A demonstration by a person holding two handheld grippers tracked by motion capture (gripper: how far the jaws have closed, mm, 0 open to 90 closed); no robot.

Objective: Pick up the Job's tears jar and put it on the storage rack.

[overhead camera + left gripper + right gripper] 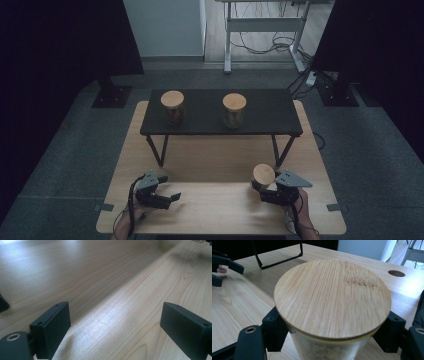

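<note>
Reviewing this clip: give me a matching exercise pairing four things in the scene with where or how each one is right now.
Things
1. right gripper
2. left gripper
3. jar on the shelf's left
4. jar on the shelf's right

States
A. jaws apart over bare wood of the table, nothing between them
B. stands on the black shelf, nearer its middle
C. jaws on either side of a glass jar with a wooden lid
D. stands on the black shelf, nearer its left end

Pairs: 1-C, 2-A, 3-D, 4-B

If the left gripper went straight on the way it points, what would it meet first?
Probably the bare light wooden tabletop: the open left gripper tilts down at it, with nothing between the jaws; depth is unclear.
</note>
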